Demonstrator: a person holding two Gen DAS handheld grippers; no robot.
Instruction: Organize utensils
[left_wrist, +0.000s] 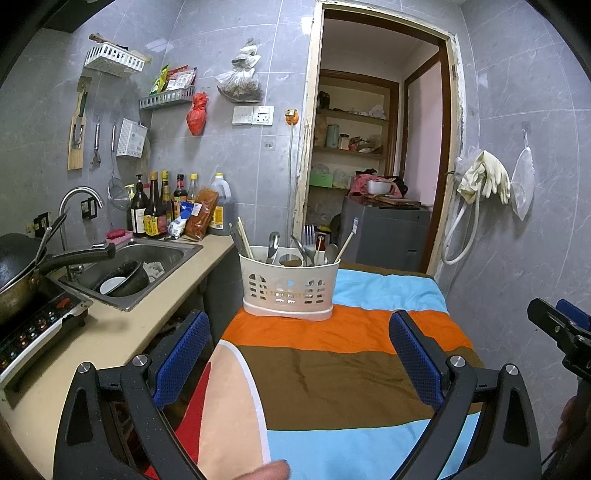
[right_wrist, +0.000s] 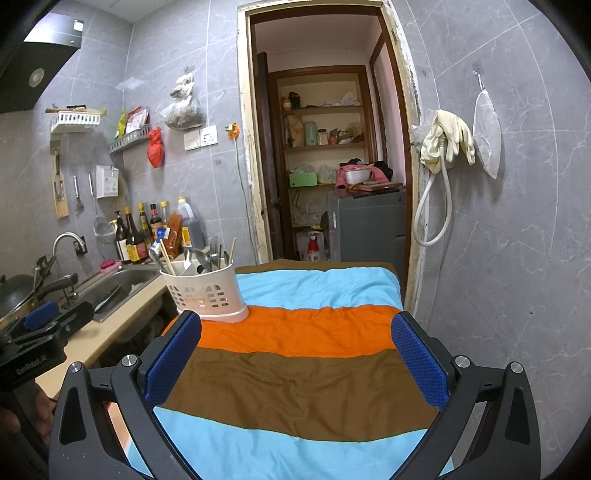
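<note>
White plastic, pierced with arched holes, made up the utensil holder (left_wrist: 289, 288), which stood on the orange band of a striped cloth (left_wrist: 332, 376) at twelve o'clock from the left gripper (left_wrist: 301, 360). Forks, spoons and chopsticks (left_wrist: 245, 236) stood upright in it; which compartment held which was hard to tell from either view. Both tools were spread wide and held nothing. The right gripper (right_wrist: 295, 360) hovered over the cloth with the holder at about eleven o'clock, well apart. Nothing lay loose on the cloth, so the sorting looked either done or not begun. If more remained, the next move called for closing in on the holder and pinching a single handle without tipping the light holder.
</note>
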